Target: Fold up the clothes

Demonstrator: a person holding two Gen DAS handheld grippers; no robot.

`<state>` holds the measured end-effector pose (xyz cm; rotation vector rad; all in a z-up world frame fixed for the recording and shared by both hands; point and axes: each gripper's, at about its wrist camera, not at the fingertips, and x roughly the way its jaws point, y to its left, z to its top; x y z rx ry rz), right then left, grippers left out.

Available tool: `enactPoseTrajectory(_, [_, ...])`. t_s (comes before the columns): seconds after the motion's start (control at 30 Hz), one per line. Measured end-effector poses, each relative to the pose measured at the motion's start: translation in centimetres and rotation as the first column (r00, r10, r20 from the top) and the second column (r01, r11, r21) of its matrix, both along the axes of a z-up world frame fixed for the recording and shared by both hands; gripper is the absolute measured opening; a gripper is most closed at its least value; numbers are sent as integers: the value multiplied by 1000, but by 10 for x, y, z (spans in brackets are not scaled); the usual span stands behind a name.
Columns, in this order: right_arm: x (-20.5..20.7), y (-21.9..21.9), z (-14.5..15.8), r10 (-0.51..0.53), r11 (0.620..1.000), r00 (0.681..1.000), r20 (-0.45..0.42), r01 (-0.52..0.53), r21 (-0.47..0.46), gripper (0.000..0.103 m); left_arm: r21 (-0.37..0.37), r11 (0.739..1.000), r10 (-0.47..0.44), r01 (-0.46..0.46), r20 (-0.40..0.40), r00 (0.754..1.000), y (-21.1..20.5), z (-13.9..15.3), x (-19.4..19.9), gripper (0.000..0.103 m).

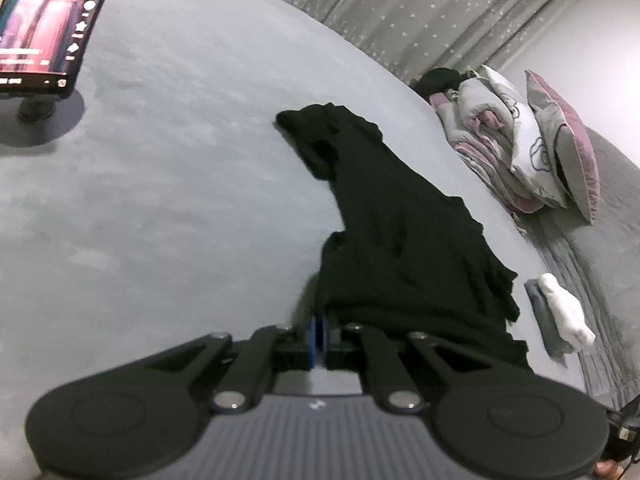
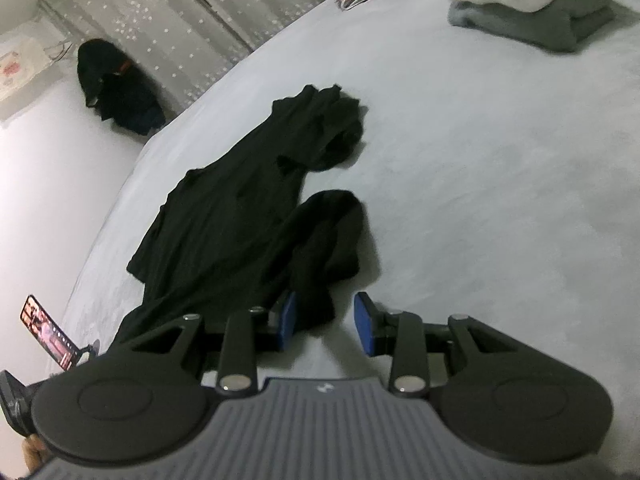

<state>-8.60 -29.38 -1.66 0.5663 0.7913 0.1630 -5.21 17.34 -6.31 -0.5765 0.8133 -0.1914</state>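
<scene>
We see a black garment [image 1: 400, 232] lying crumpled across the grey bed [image 1: 168, 168], one end stretched toward the curtain [image 1: 400, 4]. Our left tool [image 1: 319, 340] has its blue pads pressed together at the garment's near edge; whether cloth sits between them we cannot tell. Our right tool [image 2: 326, 326] stands with its jaws apart, a bunched part of the black garment [image 2: 240, 216] lying between the pads, touching the left one. A folded white and grey stack [image 2: 532, 4] rests well apart on the bed, near the pillows [image 1: 552, 144]. A phone [image 1: 44, 20] on a stand shows a lit screen.
</scene>
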Motion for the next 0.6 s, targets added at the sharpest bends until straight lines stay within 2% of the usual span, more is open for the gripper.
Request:
enactPoseTrajectory(0.07, [0,4,-1,16,1000,1000,1,-16,-15,36,11,1000,11,-11,-1,1000,1,0,-1,3])
enactPoseTrajectory(0.17, [0,9,-2,39,999,999,2,-39,-37,5,11,1000,13,-13,-8,1000,2,1,-3,3])
enactPoseTrajectory(0.3, [-5,12,1,53,997,999,9,-53,-61,5,15,1000,3,-3,3,1000,7,11,-12,3])
enactPoseTrajectory(0.6, [-60,-21,41,11,998,997,72,-7,-57,5,5,998,-61,61,27,998,12,41,-53,3])
